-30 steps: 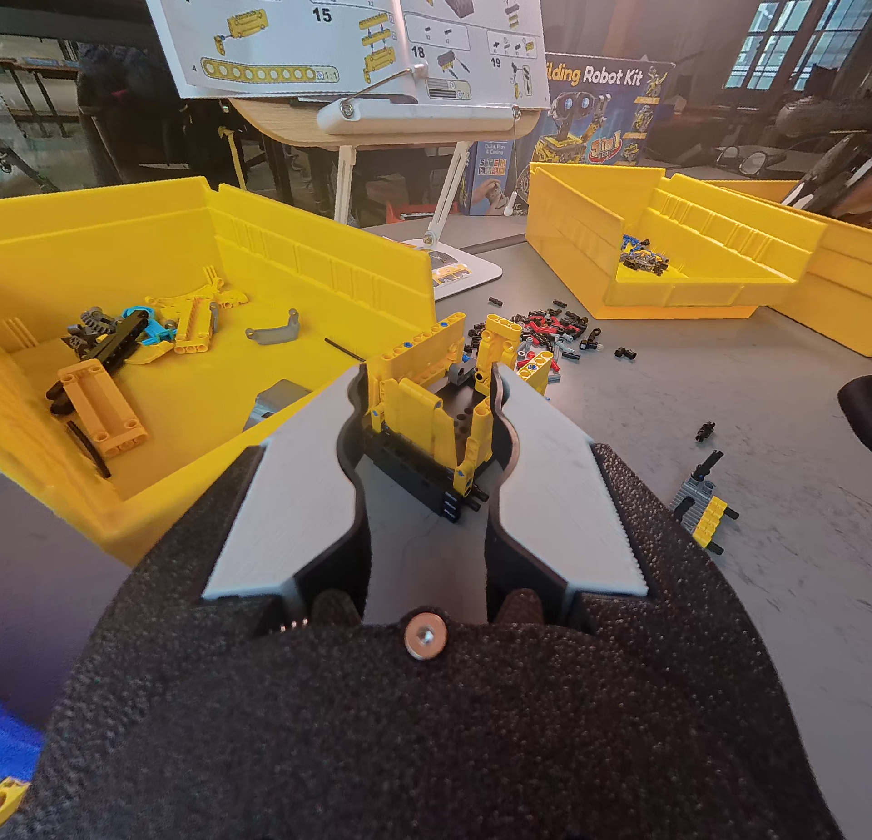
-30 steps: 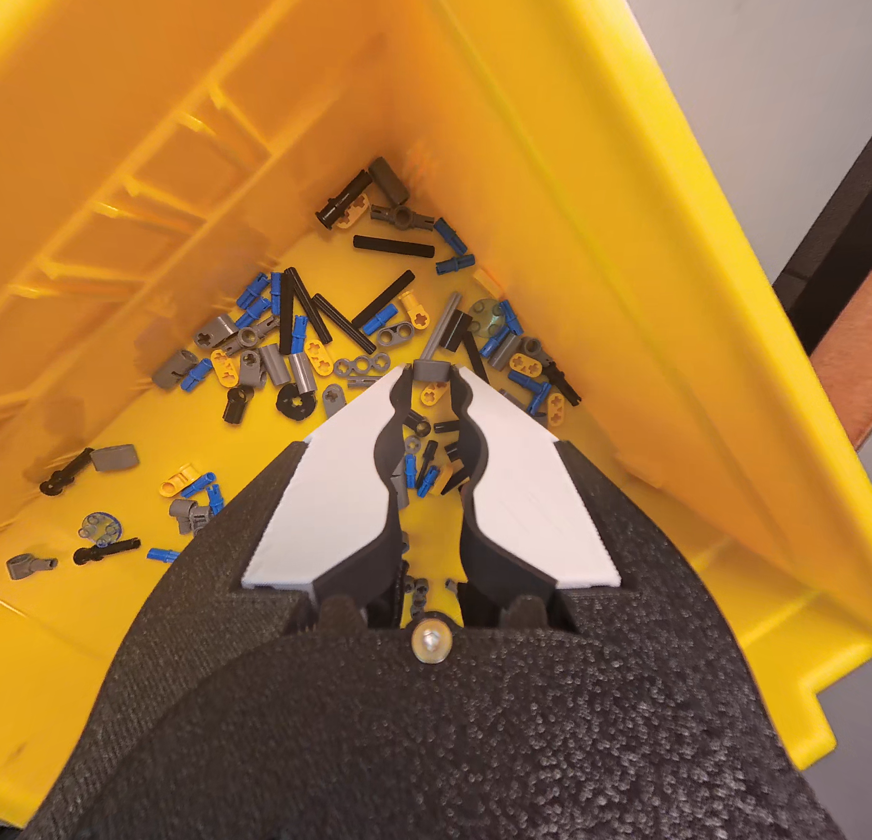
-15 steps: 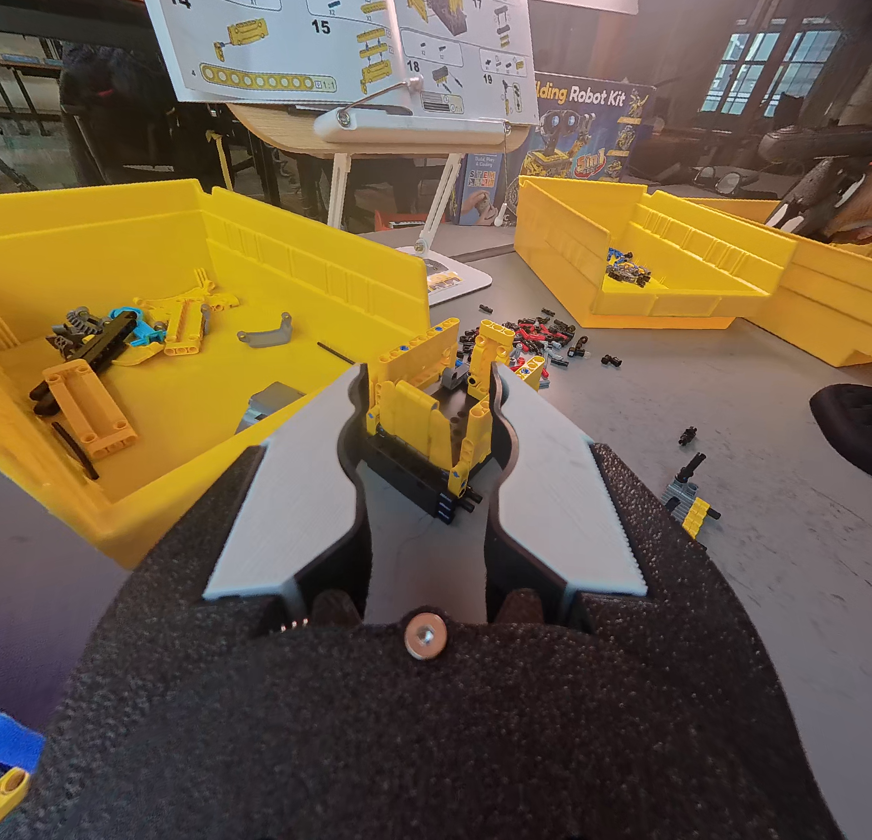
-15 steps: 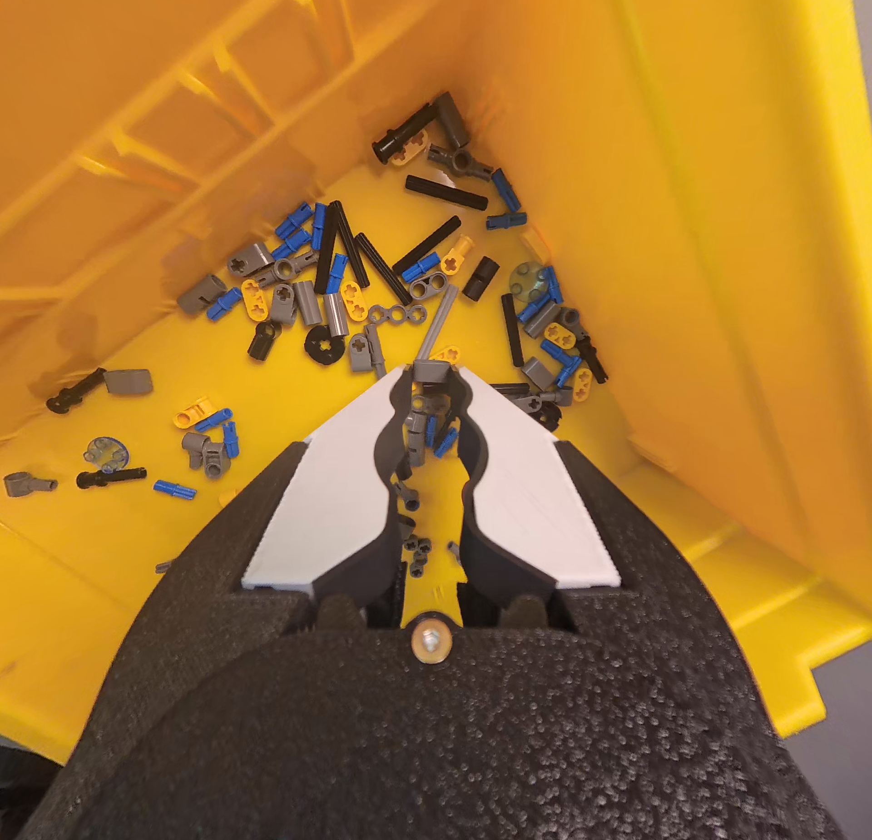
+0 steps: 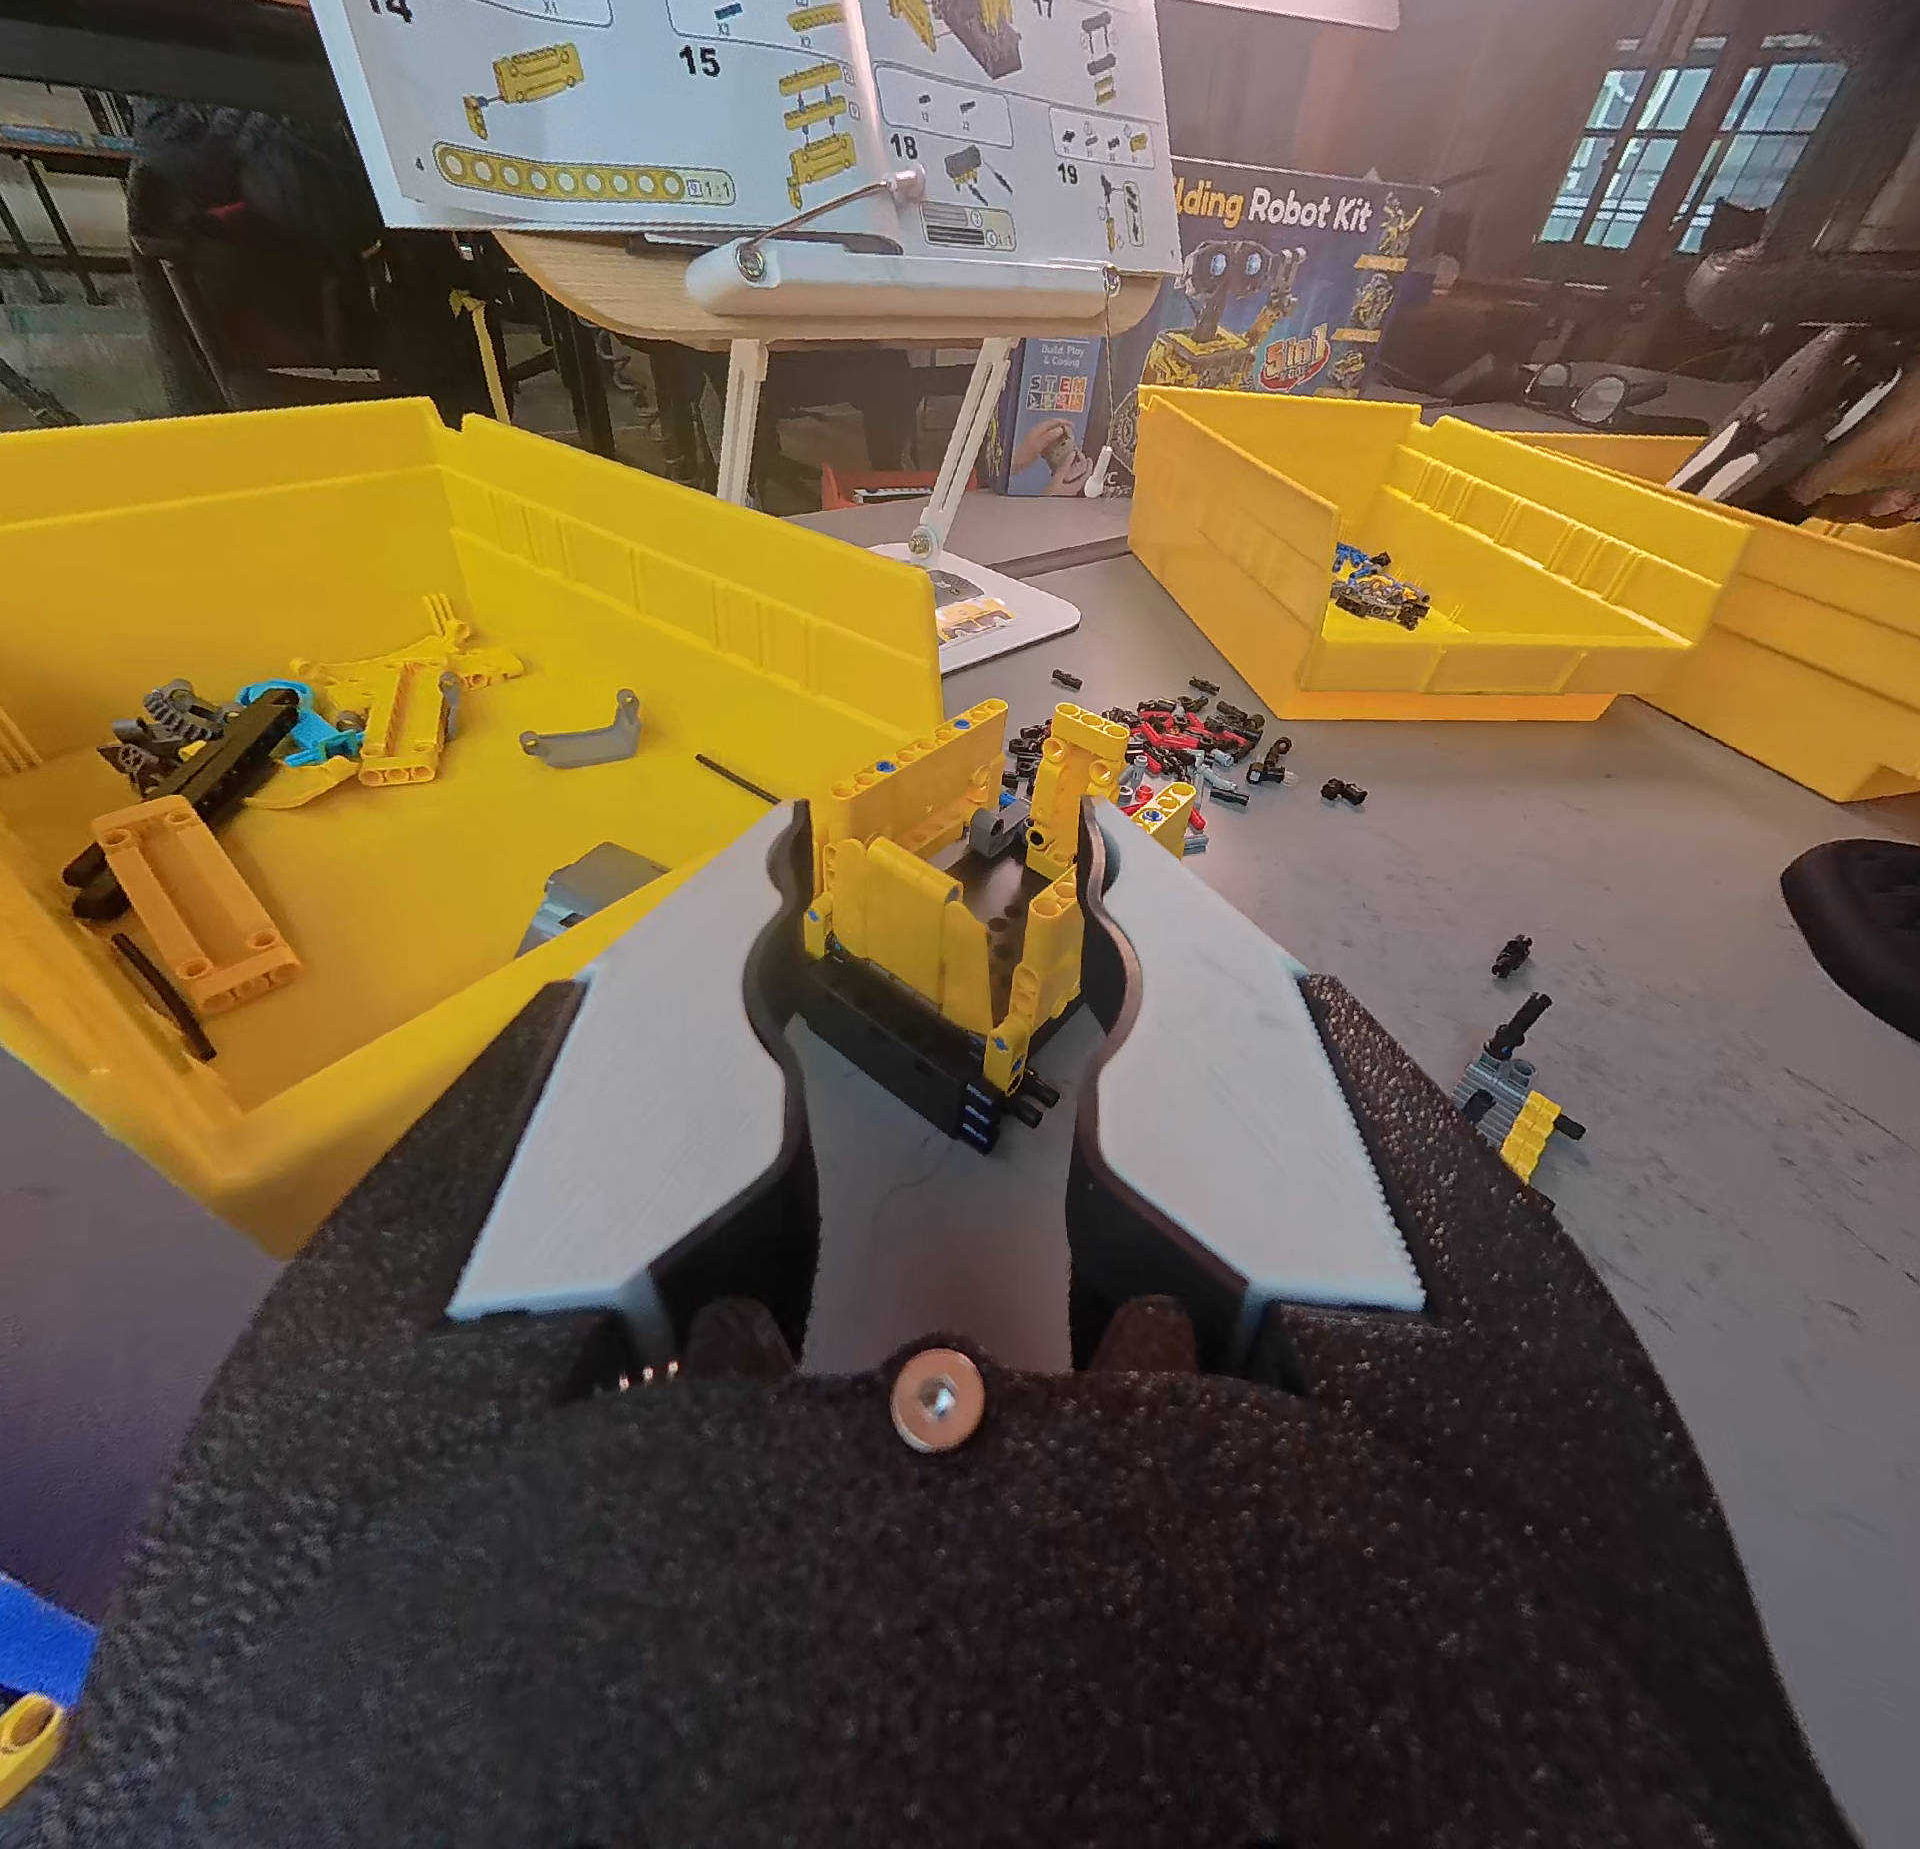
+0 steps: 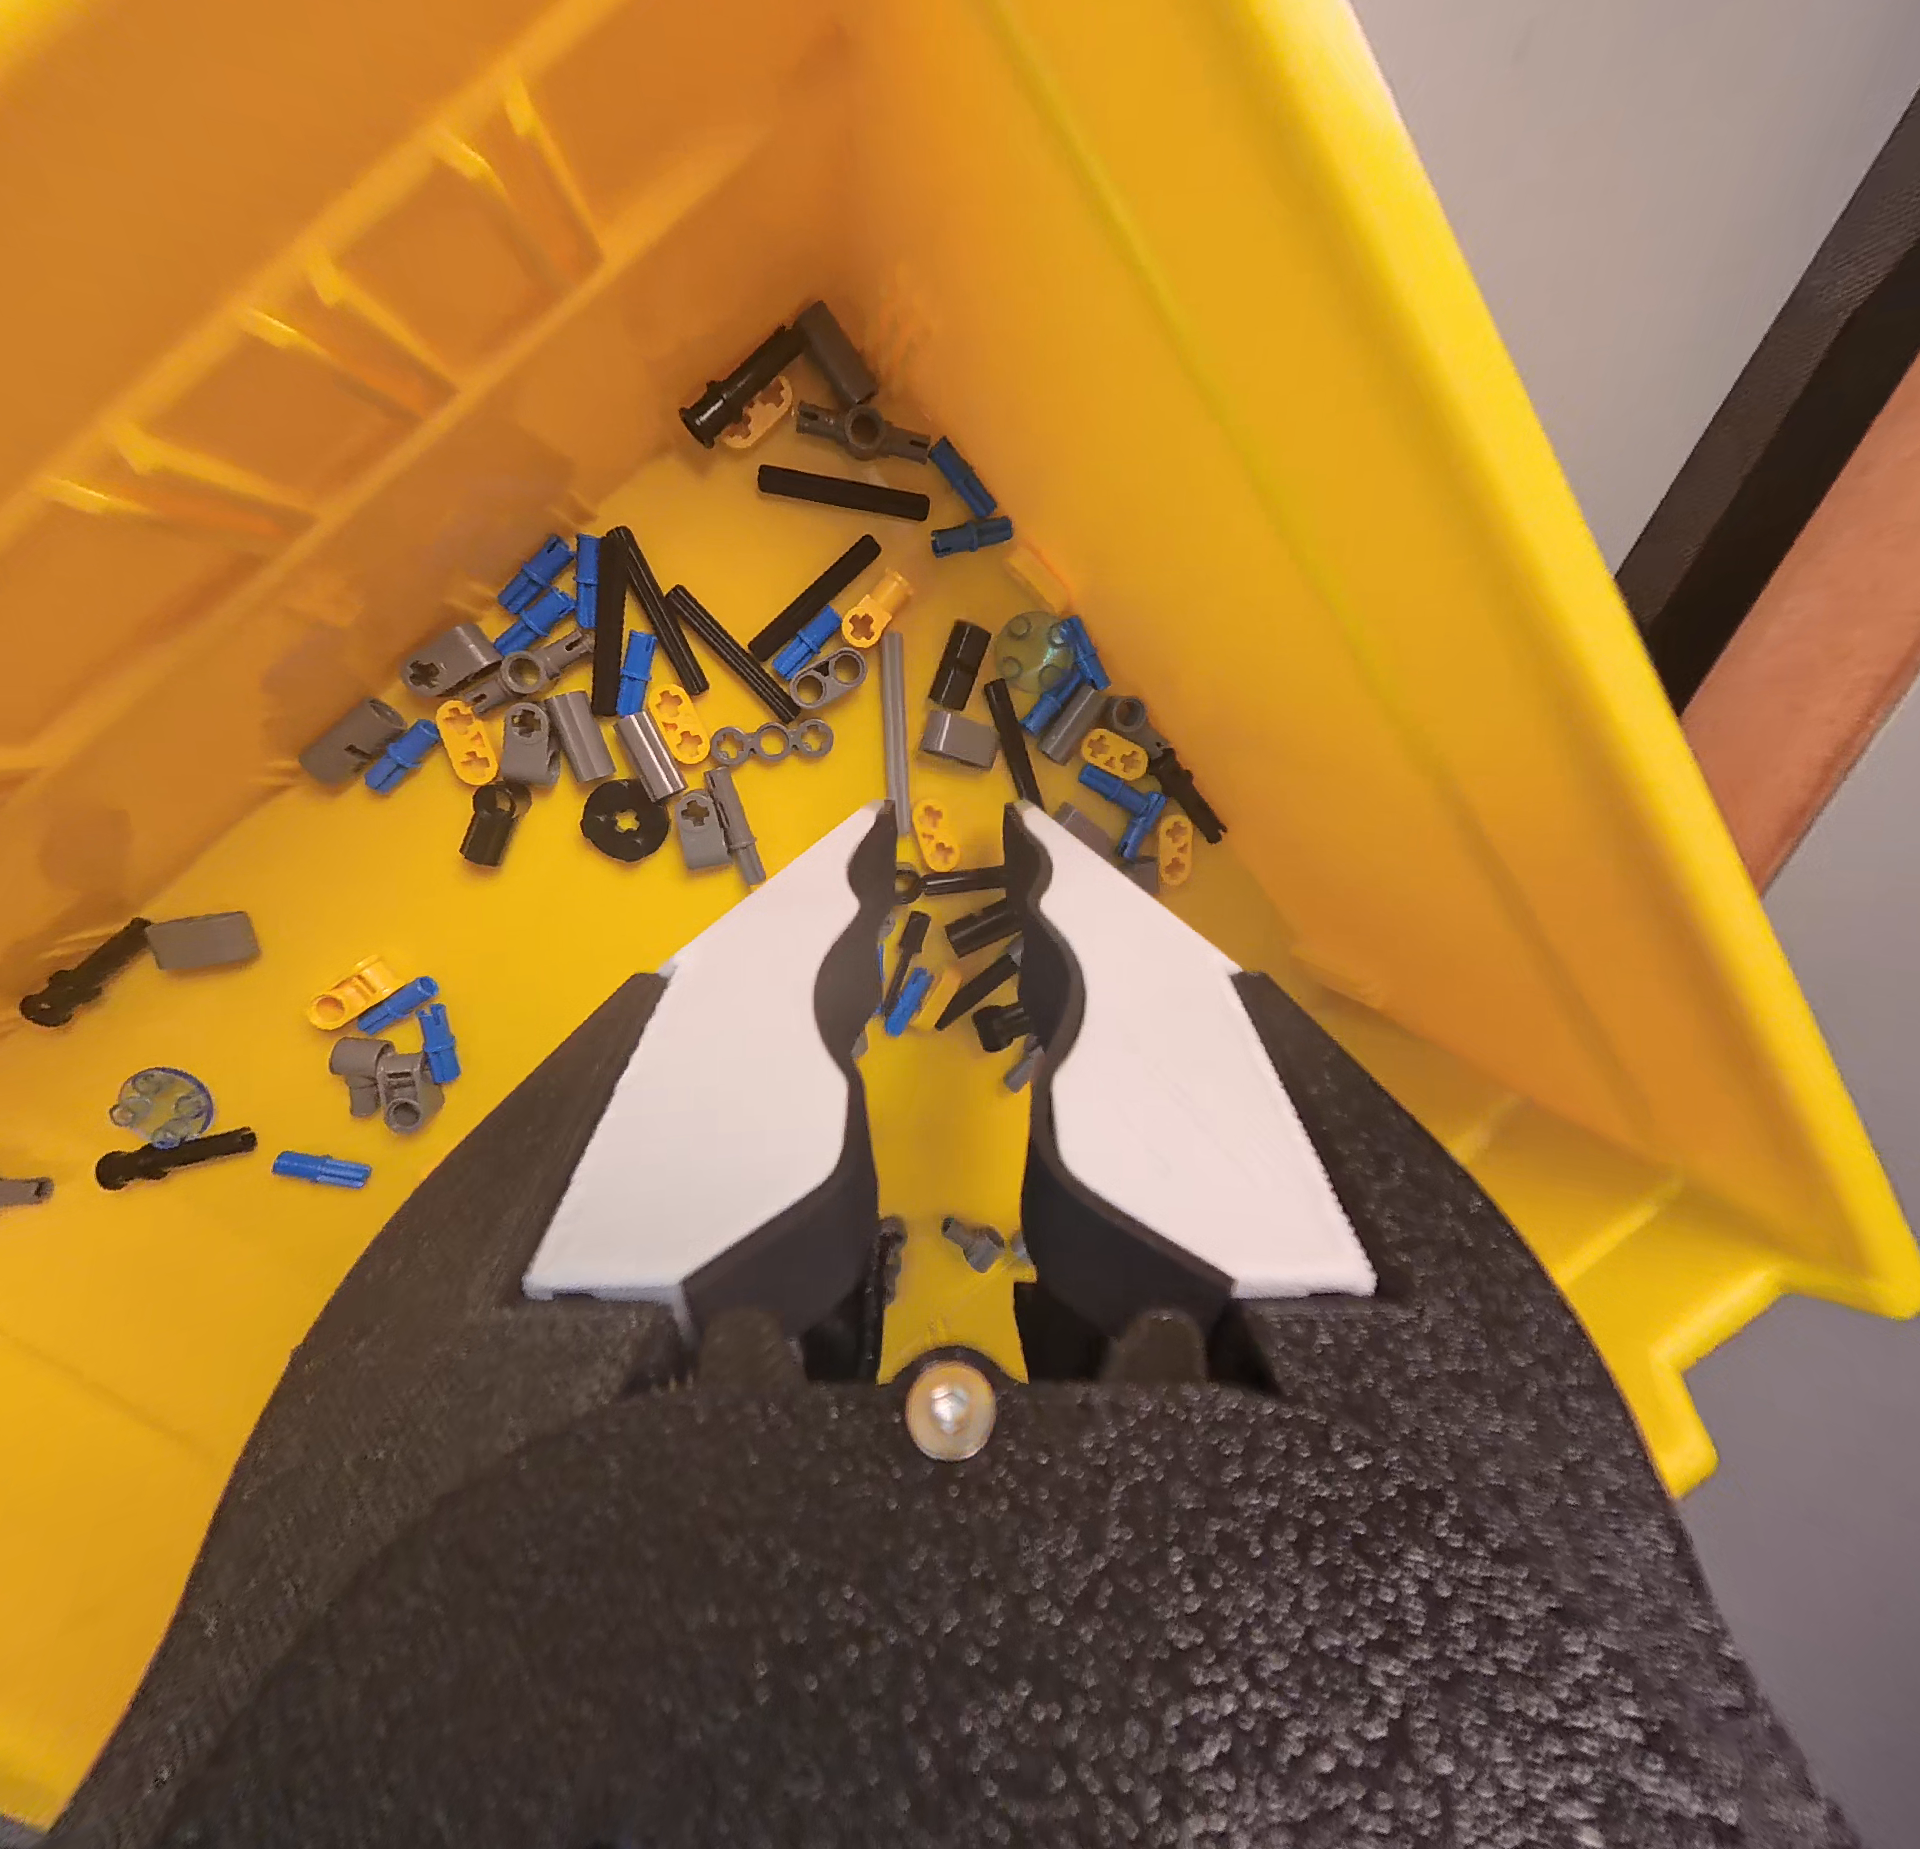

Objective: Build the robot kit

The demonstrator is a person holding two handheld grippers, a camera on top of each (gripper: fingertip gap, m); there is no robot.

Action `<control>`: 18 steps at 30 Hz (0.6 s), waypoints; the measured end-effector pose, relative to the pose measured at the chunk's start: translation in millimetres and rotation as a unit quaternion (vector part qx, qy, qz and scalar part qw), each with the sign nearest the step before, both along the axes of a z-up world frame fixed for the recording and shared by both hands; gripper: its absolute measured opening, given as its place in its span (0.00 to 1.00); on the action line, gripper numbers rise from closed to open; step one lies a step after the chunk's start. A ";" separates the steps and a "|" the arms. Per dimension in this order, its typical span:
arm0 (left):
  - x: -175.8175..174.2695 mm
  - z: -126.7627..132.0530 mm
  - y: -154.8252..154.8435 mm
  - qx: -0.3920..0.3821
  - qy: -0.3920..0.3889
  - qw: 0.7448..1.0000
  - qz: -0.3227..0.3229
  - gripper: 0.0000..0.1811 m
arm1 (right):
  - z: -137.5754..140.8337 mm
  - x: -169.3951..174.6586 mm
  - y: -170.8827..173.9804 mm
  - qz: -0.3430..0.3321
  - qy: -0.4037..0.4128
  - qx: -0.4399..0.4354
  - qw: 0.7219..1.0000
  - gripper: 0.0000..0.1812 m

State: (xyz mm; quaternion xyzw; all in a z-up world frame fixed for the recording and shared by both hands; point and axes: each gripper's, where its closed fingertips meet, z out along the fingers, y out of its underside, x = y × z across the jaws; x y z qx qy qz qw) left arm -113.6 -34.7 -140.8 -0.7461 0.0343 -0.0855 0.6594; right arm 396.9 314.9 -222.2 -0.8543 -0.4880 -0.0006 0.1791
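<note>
My left gripper [image 5: 943, 825] is shut on a yellow and black brick assembly [image 5: 914, 926] and holds it over the grey table [image 5: 1558, 864], beside a large yellow bin [image 5: 623, 594]. My right gripper [image 6: 948, 814] is inside another yellow bin [image 6: 1247, 449], low over its floor. Its fingertips stand a little apart with nothing between them. A grey axle [image 6: 894, 708] and a small yellow link [image 6: 938, 831] lie just ahead of the tips, among several blue, black, grey and yellow pins and connectors [image 6: 665, 719]. The right gripper also shows far off in the left wrist view [image 5: 1756, 459].
The left bin holds an orange frame [image 5: 197, 900] and other larger parts. Loose red and black pins [image 5: 1174, 739] and a small grey and yellow subassembly [image 5: 1517, 1113] lie on the table. An instruction sheet [image 5: 727, 85] on a stand, a kit box [image 5: 1288, 272] and more yellow bins [image 5: 1507, 563] stand behind. Some 65 cm of space lies between my two pairs of fingers.
My right gripper has opened and let go of the small grey piece held at its tips, and shifted slightly inside the bin. My left gripper keeps its hold and has drifted a little.
</note>
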 end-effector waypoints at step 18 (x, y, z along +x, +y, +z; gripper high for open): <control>12.9 -4.5 -0.7 -0.015 0.015 1.000 -0.016 0.27 | -12.4 -11.2 -10.1 -0.048 0.077 -0.058 0.994 0.04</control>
